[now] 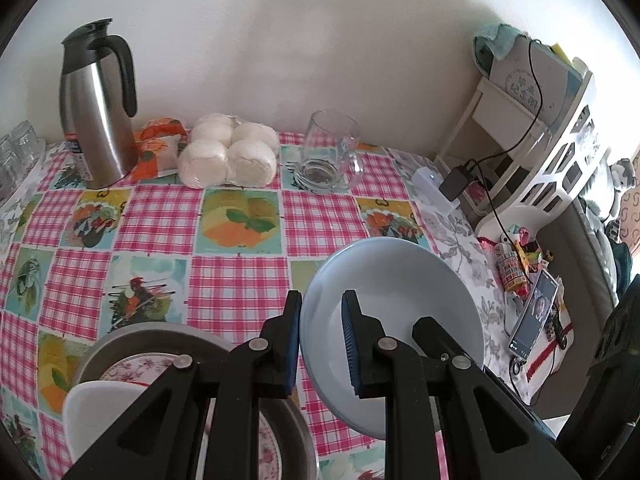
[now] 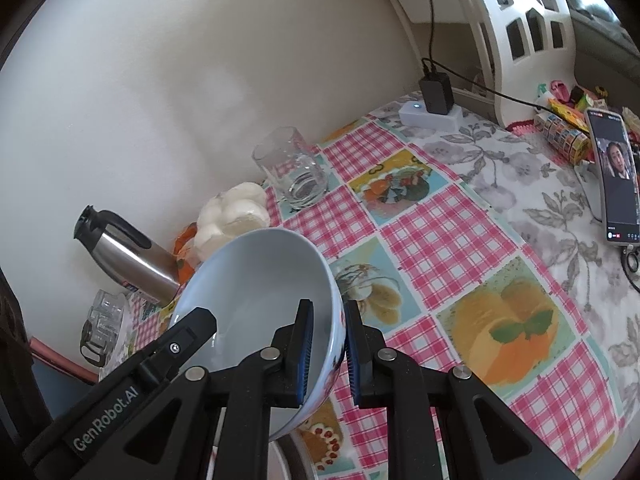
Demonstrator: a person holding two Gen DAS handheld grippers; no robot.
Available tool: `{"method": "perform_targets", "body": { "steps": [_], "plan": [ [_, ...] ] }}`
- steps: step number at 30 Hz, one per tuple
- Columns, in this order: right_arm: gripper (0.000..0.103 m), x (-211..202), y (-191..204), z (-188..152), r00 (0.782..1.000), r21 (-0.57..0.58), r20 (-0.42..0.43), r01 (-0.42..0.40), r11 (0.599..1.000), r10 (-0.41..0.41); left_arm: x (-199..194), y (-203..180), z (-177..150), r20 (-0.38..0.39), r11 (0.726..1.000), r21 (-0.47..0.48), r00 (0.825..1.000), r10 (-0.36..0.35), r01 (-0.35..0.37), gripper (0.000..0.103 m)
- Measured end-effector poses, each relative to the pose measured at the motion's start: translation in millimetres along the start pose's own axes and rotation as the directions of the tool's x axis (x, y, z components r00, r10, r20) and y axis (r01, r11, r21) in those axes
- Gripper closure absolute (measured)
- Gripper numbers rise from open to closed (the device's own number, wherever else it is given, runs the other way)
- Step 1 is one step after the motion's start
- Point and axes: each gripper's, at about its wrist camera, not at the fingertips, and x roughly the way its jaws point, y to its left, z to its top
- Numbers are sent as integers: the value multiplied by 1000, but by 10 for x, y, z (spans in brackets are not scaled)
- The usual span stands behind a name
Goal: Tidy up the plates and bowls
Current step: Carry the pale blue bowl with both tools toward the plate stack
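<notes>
A light blue bowl (image 1: 400,280) hangs tilted above the checked tablecloth, held from both sides. My left gripper (image 1: 322,340) is shut on its left rim, one pad outside and one inside. My right gripper (image 2: 328,352) is shut on the opposite rim of the same bowl (image 2: 260,280). The right gripper's finger (image 1: 432,332) shows inside the bowl in the left wrist view. Part of the left gripper (image 2: 192,332) shows at the bowl's rim in the right wrist view. Below left, a metal basin (image 1: 132,336) holds a floral plate (image 1: 132,364) and a white dish (image 1: 96,404).
Along the wall stand a steel thermos jug (image 1: 96,112), a bag of white buns (image 1: 228,152) and a glass mug (image 1: 328,156). A phone (image 2: 614,176), a power strip with a charger (image 2: 432,108) and a white shelf (image 1: 540,128) sit to the right. Glasses (image 1: 16,152) stand far left.
</notes>
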Motion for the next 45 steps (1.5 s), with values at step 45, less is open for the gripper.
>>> {"method": "perform_targets", "body": {
  "steps": [45],
  "plan": [
    [86,-305,1172,-898,999,-207,-40,-32,978,24,-892,1211,-362,14,980,-195,1000,26,-23,82]
  ]
}}
